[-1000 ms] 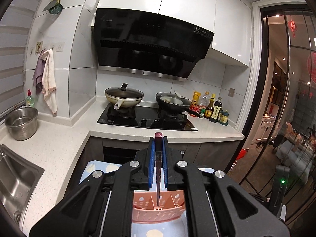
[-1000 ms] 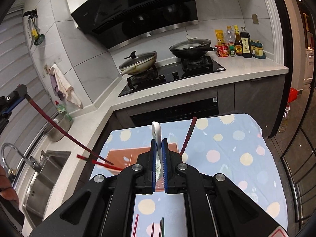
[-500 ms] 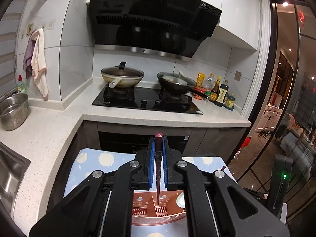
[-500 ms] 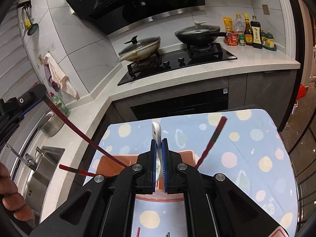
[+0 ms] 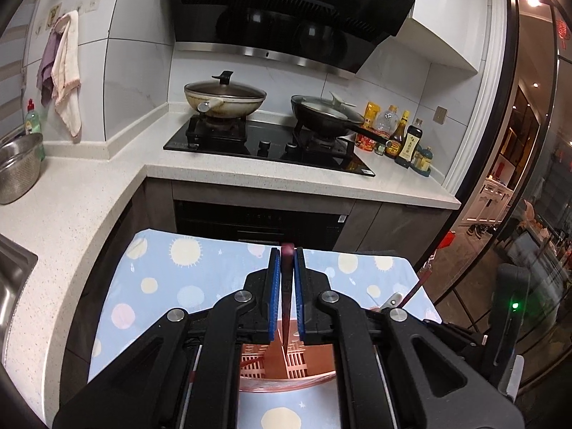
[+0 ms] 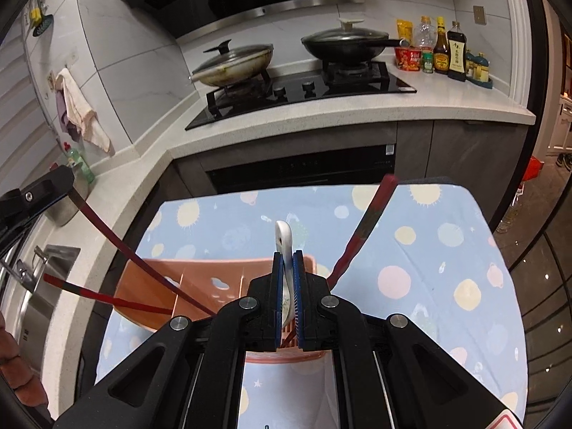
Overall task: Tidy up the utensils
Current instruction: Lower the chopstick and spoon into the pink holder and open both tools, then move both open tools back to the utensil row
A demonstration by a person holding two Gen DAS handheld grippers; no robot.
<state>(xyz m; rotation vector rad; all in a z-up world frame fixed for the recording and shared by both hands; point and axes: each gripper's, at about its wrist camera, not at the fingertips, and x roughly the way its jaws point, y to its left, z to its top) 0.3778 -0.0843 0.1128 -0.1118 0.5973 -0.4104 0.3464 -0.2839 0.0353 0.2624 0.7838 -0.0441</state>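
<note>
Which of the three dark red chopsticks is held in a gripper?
The chopstick slanting from the left gripper into the pink basket; the others lean free.

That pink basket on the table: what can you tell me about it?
The pink plastic utensil basket stands on the blue dotted tablecloth. Slotted dividers split it into compartments. Dark red chopsticks lean out of it. The left gripper holds another chopstick over it; the right gripper holds a white spoon above it.

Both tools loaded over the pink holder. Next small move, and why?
Probably lower the left tool a little more, then release: its red chopstick already points into the pink holder, and the right tool holds its white spoon just above.
</note>
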